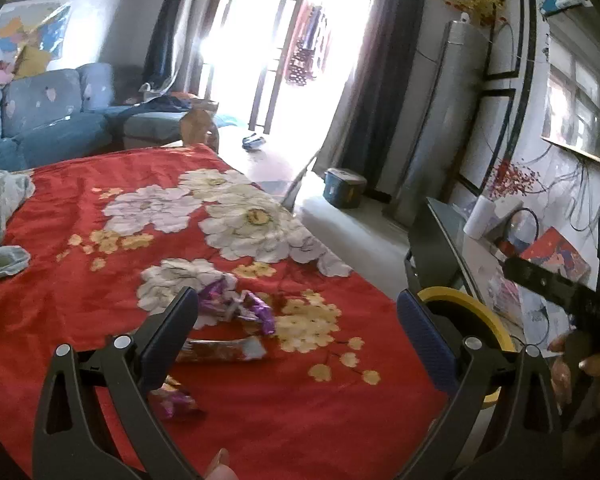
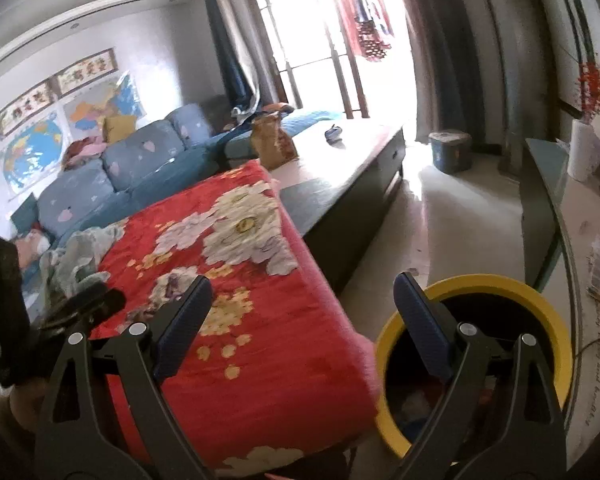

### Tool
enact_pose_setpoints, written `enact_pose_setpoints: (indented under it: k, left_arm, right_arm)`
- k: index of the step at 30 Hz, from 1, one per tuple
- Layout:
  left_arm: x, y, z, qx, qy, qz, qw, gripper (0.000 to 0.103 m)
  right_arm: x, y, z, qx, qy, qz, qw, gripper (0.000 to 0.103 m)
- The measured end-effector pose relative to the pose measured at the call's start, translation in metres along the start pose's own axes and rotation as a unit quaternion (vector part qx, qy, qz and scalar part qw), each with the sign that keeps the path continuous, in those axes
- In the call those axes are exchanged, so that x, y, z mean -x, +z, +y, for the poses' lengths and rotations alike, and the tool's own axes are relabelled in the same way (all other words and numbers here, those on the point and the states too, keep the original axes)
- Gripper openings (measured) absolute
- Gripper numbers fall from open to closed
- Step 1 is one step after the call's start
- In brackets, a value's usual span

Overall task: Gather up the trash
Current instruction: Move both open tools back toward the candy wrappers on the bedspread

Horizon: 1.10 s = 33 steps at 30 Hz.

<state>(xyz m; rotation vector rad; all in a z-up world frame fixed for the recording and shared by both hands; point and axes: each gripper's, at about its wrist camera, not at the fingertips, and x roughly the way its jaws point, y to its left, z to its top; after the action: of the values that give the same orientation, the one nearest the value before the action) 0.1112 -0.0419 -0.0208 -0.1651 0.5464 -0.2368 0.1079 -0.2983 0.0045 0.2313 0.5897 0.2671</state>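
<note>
Candy wrappers lie on a red flowered cloth (image 1: 80, 296): a crumpled purple wrapper (image 1: 236, 306), a long brown wrapper (image 1: 224, 350) and a purple one (image 1: 176, 402) nearest me. My left gripper (image 1: 296, 328) hovers open just above them, with nothing between its fingers. A yellow-rimmed bin (image 2: 476, 356) stands on the floor beside the cloth's right edge, some trash inside. My right gripper (image 2: 302, 320) is open and empty above the gap between the cloth (image 2: 260, 340) and the bin, its right finger over the bin's mouth. The same bin (image 1: 466, 314) shows behind my left gripper's right finger.
A greenish rag (image 1: 0, 216) lies at the cloth's left edge. A blue sofa (image 2: 140, 172) stands behind, a dark low table (image 2: 352, 172) with a paper bag (image 2: 270, 140) beyond. A glass-topped stand (image 2: 560, 216) with clutter lines the right. A blue tub (image 2: 450, 152) sits on the floor.
</note>
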Motion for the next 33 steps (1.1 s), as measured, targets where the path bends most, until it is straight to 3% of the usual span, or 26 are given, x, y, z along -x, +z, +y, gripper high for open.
enact_pose_setpoints:
  k: [13, 33]
  left_arm:
    - [0.015, 0.008, 0.032, 0.008, 0.029, -0.014, 0.9994, 0.096]
    - [0.036, 0.009, 0.098, 0.044, 0.078, -0.003, 0.996, 0.096]
  right_arm:
    - [-0.01, -0.013, 0.05, 0.056, 0.045, 0.032, 0.997, 0.084]
    - [-0.032, -0.023, 0.108, 0.13, 0.106, 0.079, 0.983, 0.081]
